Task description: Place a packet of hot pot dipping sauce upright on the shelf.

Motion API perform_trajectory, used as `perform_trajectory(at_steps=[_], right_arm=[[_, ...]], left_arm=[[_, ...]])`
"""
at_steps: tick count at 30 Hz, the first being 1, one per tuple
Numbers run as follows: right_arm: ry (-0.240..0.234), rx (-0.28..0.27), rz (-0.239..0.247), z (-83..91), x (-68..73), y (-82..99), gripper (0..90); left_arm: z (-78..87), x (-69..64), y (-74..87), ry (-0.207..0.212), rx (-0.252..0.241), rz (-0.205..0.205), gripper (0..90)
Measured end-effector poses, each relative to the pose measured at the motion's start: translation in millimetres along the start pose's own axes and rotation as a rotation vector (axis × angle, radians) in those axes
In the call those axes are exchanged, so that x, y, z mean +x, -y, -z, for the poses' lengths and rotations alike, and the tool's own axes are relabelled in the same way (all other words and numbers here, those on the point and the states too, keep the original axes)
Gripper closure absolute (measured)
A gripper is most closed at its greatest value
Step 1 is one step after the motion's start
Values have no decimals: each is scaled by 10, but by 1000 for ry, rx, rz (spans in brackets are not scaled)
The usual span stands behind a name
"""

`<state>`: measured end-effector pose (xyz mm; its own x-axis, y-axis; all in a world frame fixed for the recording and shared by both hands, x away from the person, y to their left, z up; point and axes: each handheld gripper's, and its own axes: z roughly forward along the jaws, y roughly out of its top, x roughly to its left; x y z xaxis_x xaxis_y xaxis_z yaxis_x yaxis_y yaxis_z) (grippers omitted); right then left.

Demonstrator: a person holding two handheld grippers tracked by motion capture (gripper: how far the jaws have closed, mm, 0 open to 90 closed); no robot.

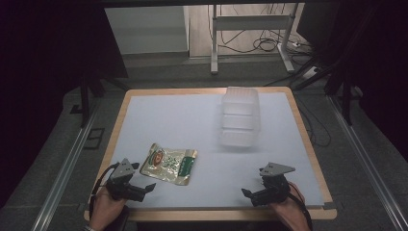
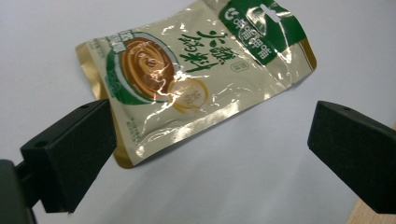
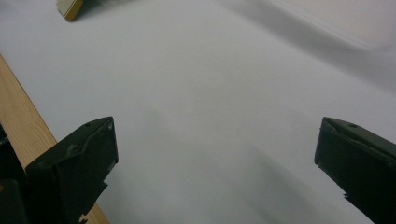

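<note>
Left gripper view has the left gripper (image 2: 210, 140) gaping wide and empty beside the flat glossy sachet (image 2: 196, 74), which could slide away if nudged; right gripper (image 3: 215, 163) equally wide, empty.

A: Colours on the pouch (image 2: 196, 79)?
B: Glossy cream, gold edges, a green band on top with white characters, and a brown swirl ringed in green.
A: And the desk (image 1: 308, 139)?
B: Pale wood rim under a white sheet (image 1: 192, 125).
A: That box (image 1: 239, 116)?
B: Frosted, translucent white.
A: The jaws?
B: Matte black on both, with grey plates on top.
</note>
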<state>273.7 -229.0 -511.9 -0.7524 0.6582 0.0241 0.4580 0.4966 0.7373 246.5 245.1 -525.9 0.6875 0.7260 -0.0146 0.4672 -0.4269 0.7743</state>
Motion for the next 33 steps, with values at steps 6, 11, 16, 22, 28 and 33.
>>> perform_trajectory(at_steps=[6, 11, 16, 22, 28, 33], right_arm=[[-5, 6, -3, -16, -1, 3, 0], [-7, 13, -6, -28, -8, 8, 0], [-11, 17, -14, -43, -4, 4, 0], [-50, 15, -40, -99, 6, -32, 0], [-107, 5, -94, -162, 38, -103, 2], [-132, 5, -131, -233, 63, -148, 8]], left_arm=[[3, -35, -11, -20, -7, -20, 8], [26, -27, -8, -29, -40, -17, 6], [26, -37, -10, -38, -44, -24, 3], [34, -32, -6, -59, -46, -24, 1], [37, -33, -4, -74, -40, -24, 3], [37, -38, -5, -85, -35, -30, 3]])
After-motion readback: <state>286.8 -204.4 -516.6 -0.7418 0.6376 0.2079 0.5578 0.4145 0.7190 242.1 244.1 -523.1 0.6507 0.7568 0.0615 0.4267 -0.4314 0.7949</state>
